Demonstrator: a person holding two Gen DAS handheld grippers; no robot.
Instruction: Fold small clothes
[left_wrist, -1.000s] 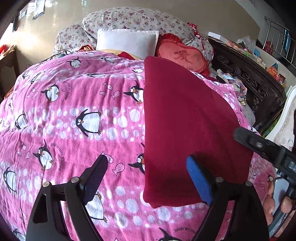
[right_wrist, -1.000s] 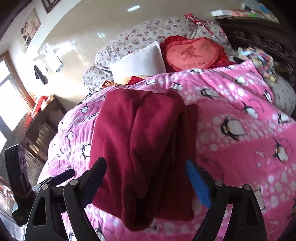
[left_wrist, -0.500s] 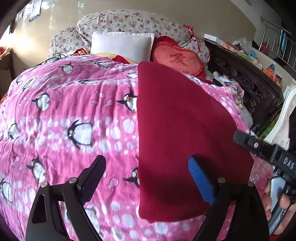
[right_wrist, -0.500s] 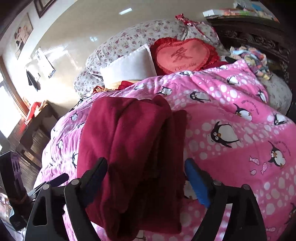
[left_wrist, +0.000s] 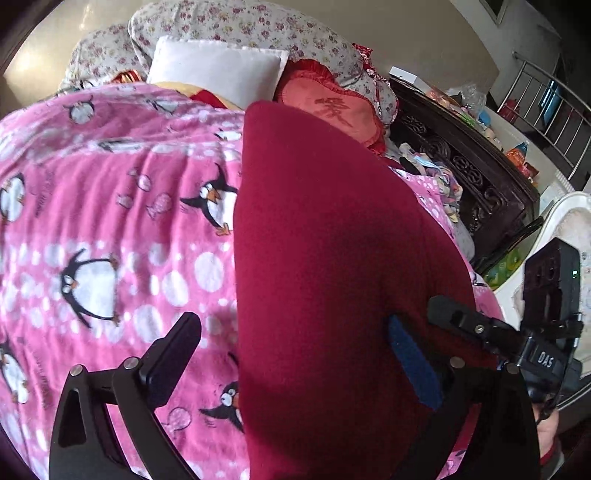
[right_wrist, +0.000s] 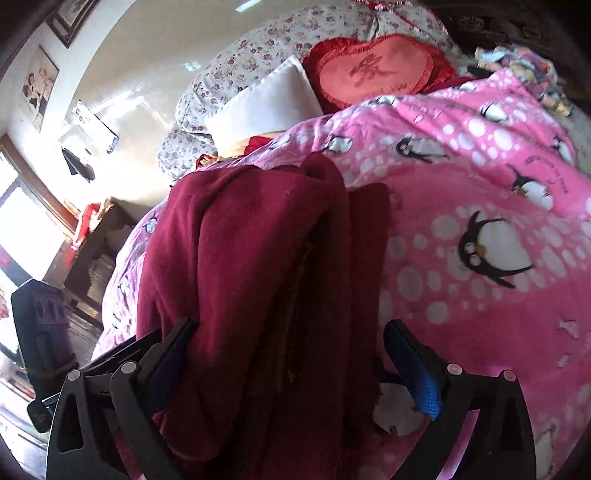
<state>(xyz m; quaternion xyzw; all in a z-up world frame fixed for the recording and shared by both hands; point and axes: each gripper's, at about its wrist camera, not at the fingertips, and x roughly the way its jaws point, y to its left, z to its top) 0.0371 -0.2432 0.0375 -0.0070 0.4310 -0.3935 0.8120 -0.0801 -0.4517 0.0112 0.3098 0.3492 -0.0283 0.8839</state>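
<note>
A dark red garment (left_wrist: 332, 258) lies folded lengthwise on the pink penguin blanket (left_wrist: 103, 221). My left gripper (left_wrist: 295, 354) is open, its jaws astride the garment's near left edge, just above it. My right gripper (right_wrist: 288, 354) is open over the garment's (right_wrist: 251, 258) near end, where its layered edges bunch up between the jaws. The right gripper also shows in the left wrist view (left_wrist: 480, 328), at the garment's right edge. The garment's nearest hem is hidden below both views.
A white pillow (left_wrist: 218, 70), a red heart cushion (left_wrist: 332, 107) and floral pillows (left_wrist: 258, 26) lie at the head of the bed. A dark carved cabinet (left_wrist: 480, 177) stands along the bed's right side. A wooden table (right_wrist: 99, 236) stands on its left.
Both grippers have moved forward and down onto the garment's near end. Both stay open. The garment has not visibly shifted.
</note>
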